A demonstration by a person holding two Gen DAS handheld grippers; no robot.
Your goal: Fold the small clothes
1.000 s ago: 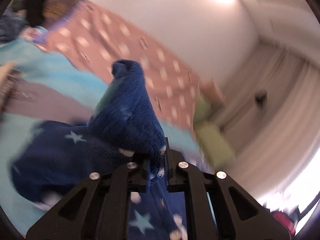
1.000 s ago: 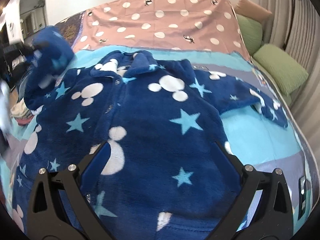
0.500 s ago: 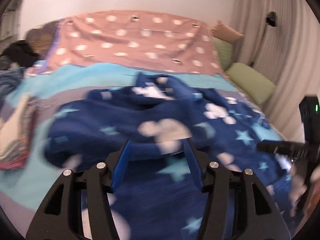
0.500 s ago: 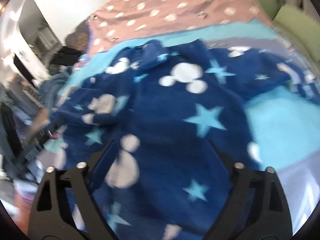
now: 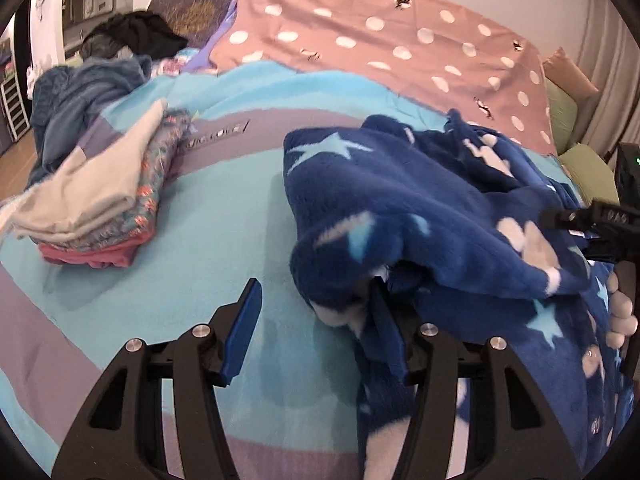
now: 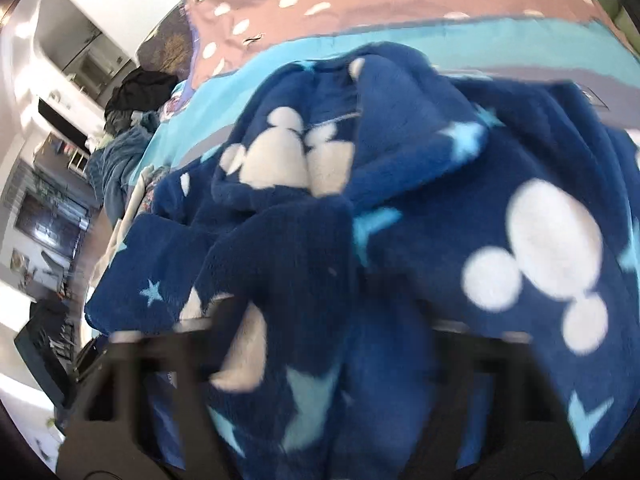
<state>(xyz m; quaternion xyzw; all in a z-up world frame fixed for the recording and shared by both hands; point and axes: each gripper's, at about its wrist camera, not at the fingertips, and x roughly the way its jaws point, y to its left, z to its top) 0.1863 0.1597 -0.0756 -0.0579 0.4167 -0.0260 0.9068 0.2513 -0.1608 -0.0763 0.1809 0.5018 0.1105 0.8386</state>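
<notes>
A navy fleece garment (image 5: 420,208) with light stars and white mouse-head shapes lies on the bed, its left sleeve folded over the body. My left gripper (image 5: 316,328) is open at the garment's left edge, the fleece draped against its right finger (image 5: 386,332). In the right wrist view the garment (image 6: 420,200) fills the frame and covers the tips of my right gripper (image 6: 324,344), which is blurred with wide-set arms. The right gripper also shows in the left wrist view (image 5: 596,232), held by a hand.
A stack of folded clothes (image 5: 100,200) lies on the teal and grey blanket (image 5: 224,200) to the left. A heap of dark clothes (image 5: 100,72) sits at the far left. A pink dotted cover (image 5: 380,40) and green pillows (image 5: 592,168) lie behind.
My left gripper let go of the sleeve, which now lies folded over the body, and drew back to the left. My right gripper moved in low over the garment.
</notes>
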